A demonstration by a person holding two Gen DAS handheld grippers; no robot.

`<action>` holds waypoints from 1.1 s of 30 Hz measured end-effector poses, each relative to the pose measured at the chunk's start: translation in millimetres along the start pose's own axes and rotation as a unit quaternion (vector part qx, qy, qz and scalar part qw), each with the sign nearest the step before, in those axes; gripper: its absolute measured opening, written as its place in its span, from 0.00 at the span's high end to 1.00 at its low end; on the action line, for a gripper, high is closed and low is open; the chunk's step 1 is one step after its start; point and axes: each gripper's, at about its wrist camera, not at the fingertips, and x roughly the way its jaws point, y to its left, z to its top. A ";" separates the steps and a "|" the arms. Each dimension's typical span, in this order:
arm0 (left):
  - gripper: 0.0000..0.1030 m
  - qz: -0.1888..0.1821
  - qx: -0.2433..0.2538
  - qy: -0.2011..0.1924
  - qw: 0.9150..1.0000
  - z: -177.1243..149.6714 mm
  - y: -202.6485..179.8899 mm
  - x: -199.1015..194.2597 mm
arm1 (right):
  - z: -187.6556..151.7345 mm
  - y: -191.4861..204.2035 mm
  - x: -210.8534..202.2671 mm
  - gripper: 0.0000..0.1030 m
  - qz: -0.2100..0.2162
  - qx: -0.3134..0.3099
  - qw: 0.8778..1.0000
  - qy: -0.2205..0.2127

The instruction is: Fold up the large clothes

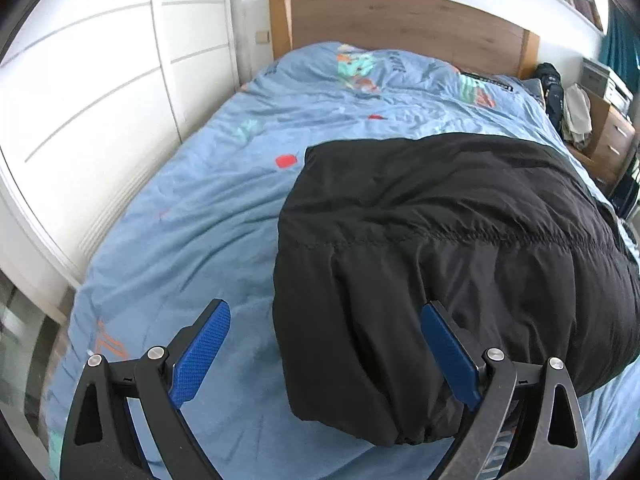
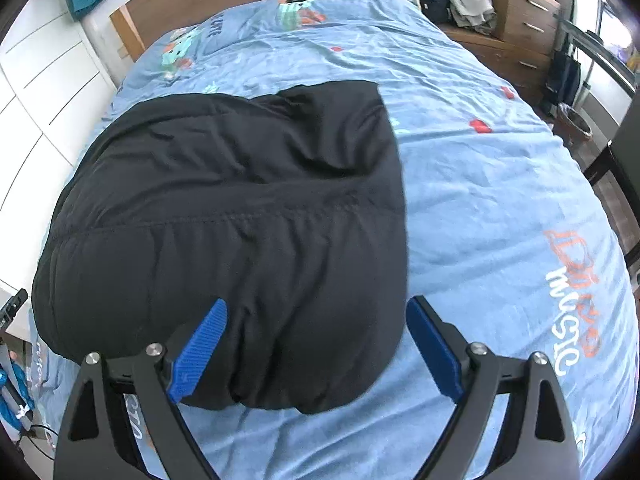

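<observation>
Both grippers stand wide, and we see nothing held between their blue pads. Our left gripper (image 1: 326, 354) hovers low over the near left corner of the black jacket (image 1: 448, 248); its right finger (image 1: 450, 354) lies in front of the dark cloth, while the left finger (image 1: 202, 354) is over the bare blue duvet (image 1: 180, 220). We cannot tell if the right finger touches the cloth. Our right gripper (image 2: 316, 350) hovers over the near right corner of the black jacket (image 2: 240, 208), with its left finger (image 2: 200, 350) in front of the cloth and its right finger (image 2: 434, 350) over the blue duvet (image 2: 500, 200).

We see the jacket lying on the bed as a folded, puffy bundle, near the foot end and about in the middle of the bed's width. Its long axis runs from the near edge toward the wooden headboard (image 1: 400, 20), so along the bed. A stitched seam crosses it from side to side, and the near end is rounded and gathered. The far end is flatter, with a sharp corner.

Beside the bed, white wardrobe doors (image 1: 100, 80) stand on the left, and a wooden drawer unit (image 2: 528, 12) stands on the right.
</observation>
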 end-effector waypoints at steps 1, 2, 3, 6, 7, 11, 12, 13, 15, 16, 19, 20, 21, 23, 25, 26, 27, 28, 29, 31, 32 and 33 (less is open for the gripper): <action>0.08 0.001 0.003 -0.005 1.000 -0.2 -0.3 -0.7 | -0.5 -4.0 -0.9 0.09 -0.001 0.003 1.000 0.000; 0.08 0.001 0.004 -0.010 1.000 0.7 -0.8 -1.2 | -1.0 -8.5 -1.5 0.08 -0.001 0.006 1.000 -0.001; 0.08 0.002 0.005 -0.013 1.000 0.4 -0.5 -1.6 | -1.1 -11.6 -1.7 0.07 0.000 0.009 1.000 -0.001; 0.08 0.004 0.010 -0.027 1.000 1.5 -0.6 -0.8 | -3.5 -22.4 -1.8 0.05 -0.002 0.018 1.000 -0.001; 0.08 0.004 0.012 -0.028 1.000 1.3 -1.7 -0.9 | -3.6 -24.0 -0.8 0.04 -0.004 0.019 1.000 -0.001; 0.08 0.002 0.019 -0.026 0.999 2.5 -4.2 3.2 | -1.4 -33.0 5.5 0.02 0.004 0.035 0.999 0.000; 0.08 0.002 0.021 -0.024 1.000 2.9 -4.7 4.1 | -0.8 -35.8 8.2 0.02 0.008 0.040 0.999 0.002; 0.08 0.004 0.024 -0.019 1.000 5.0 -5.4 6.8 | 0.2 -38.0 11.1 0.02 0.012 0.045 0.999 0.004; 0.08 0.004 0.026 -0.013 1.000 5.5 -6.0 8.8 | 3.2 -40.3 15.9 0.01 0.016 0.049 0.999 0.006; 0.08 0.003 0.026 -0.010 1.000 7.5 -5.9 11.3 | 4.7 -41.2 18.5 0.01 0.017 0.051 0.999 0.007; 0.07 0.007 0.027 -0.007 1.000 9.4 -5.9 15.9 | 8.5 -44.9 26.7 0.01 0.021 0.055 0.998 0.012; 0.05 0.008 0.027 -0.007 1.000 10.4 -6.3 17.5 | 9.8 -46.1 28.8 0.01 0.023 0.058 0.998 0.012; 0.05 0.009 0.026 -0.006 1.000 11.8 -6.3 19.0 | 10.7 -47.5 30.1 0.01 0.024 0.059 0.998 0.012; 0.02 0.008 0.023 -0.002 1.000 14.8 -5.4 22.9 | 13.9 -50.5 34.3 0.00 0.031 0.065 0.997 0.014; 0.01 0.006 0.020 0.001 1.000 17.7 -3.7 26.3 | 16.9 -53.9 38.4 0.00 0.037 0.071 0.997 0.017; 0.01 0.004 0.018 0.003 1.000 19.8 -2.1 28.5 | 18.3 -54.9 40.0 0.00 0.041 0.074 0.996 0.018; 0.01 0.003 0.018 0.006 1.000 20.9 -0.4 30.0 | 20.0 -56.6 42.0 0.00 0.044 0.078 0.996 0.019; 0.01 0.002 0.018 0.008 1.000 22.1 0.5 31.9 | 21.7 -58.2 44.1 0.00 0.049 0.081 0.995 0.020; 0.01 0.003 0.018 0.011 1.000 23.9 2.1 34.8 | 23.0 -59.2 45.9 0.00 0.053 0.084 0.995 0.021; 0.01 0.003 0.017 0.015 1.000 25.3 4.8 38.3 | 25.1 -61.9 51.1 0.00 0.060 0.091 0.994 0.025; 0.01 0.001 0.016 0.020 1.000 26.6 6.2 41.4 | 25.8 -62.9 53.3 0.00 0.064 0.095 0.993 0.026; 0.01 -0.001 0.015 0.024 1.000 27.4 7.0 43.9 | 26.6 -64.4 56.5 0.00 0.071 0.101 0.992 0.028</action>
